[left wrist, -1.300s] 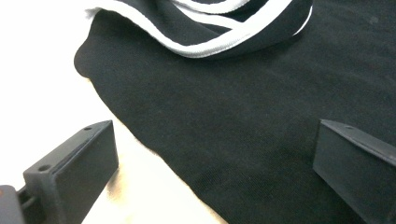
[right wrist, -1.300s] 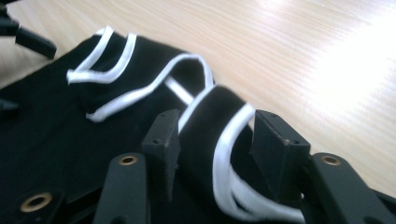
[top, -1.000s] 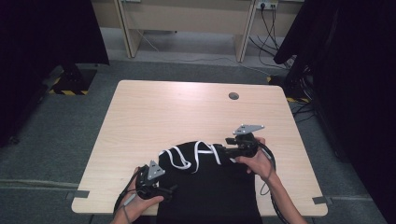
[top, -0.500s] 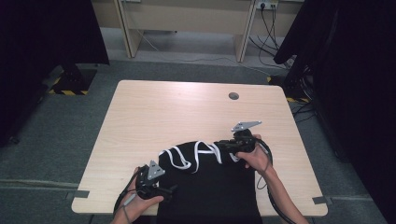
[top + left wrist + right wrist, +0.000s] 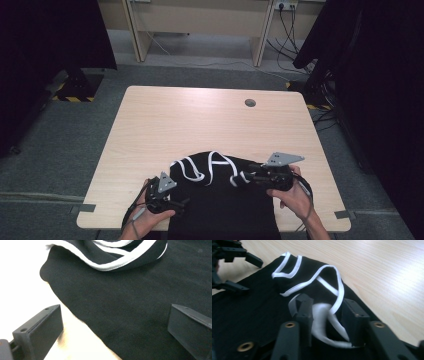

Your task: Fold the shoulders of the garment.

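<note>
While both hands rest near the near edge of the table, one black garment with white trim lies between them. It covers the middle of the near edge and hangs over it. Its bunched top, where the white bands curl, points toward the middle of the table.

Closest to me, by the near left corner, is the left gripper. Its two jaws stand wide apart. In the left gripper view one jaw sits over the bare wood and the other over the black cloth, so the garment's left edge runs between them. The jaws do not press on it.

A bit farther in, on the right side, is the right gripper. It points left, at the bunched top of the garment. Its jaws have just been opening and now stand partly apart. In the right gripper view a loop of the white trim lies between them, blurred. I cannot tell if the pads touch it, but they do not squeeze it.

Far off, near the far edge of the table, is one small round hole.

I count one garment, two grippers, two hands and one table.
</note>
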{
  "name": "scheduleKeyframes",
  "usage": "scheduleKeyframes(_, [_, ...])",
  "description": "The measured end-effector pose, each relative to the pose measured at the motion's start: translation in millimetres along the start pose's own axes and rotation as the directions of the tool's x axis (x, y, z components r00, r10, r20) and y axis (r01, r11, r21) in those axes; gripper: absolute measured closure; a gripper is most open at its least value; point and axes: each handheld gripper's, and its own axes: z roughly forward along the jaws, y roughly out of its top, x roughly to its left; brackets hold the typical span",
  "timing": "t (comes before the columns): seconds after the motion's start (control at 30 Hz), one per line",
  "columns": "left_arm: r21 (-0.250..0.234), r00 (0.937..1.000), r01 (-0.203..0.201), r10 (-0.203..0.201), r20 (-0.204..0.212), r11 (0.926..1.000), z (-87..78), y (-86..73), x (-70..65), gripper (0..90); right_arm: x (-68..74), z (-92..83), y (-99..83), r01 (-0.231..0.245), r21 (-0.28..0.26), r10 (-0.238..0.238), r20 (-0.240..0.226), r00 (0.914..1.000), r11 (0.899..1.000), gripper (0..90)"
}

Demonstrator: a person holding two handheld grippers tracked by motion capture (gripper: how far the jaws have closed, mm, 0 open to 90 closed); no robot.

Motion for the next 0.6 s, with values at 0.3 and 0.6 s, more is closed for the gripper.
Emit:
scheduleKeyframes(0.3, [0.000,1.0000,0.000,0.000,0.000,1.0000,0.0,0.0,0.0,0.0,-17.0,-8.8,-10.2,-0.011,0.044,0.006,0.109,0.9940,0.999,57.5])
scheduleKeyframes(0.6, [0.000,1.0000,0.000,0.000,0.000,1.0000,0.0,0.0,0.0,0.0,-52.1,5.0,-28.1,-0.070,0.144,0.035,0.231,0.9724,0.987,56.7])
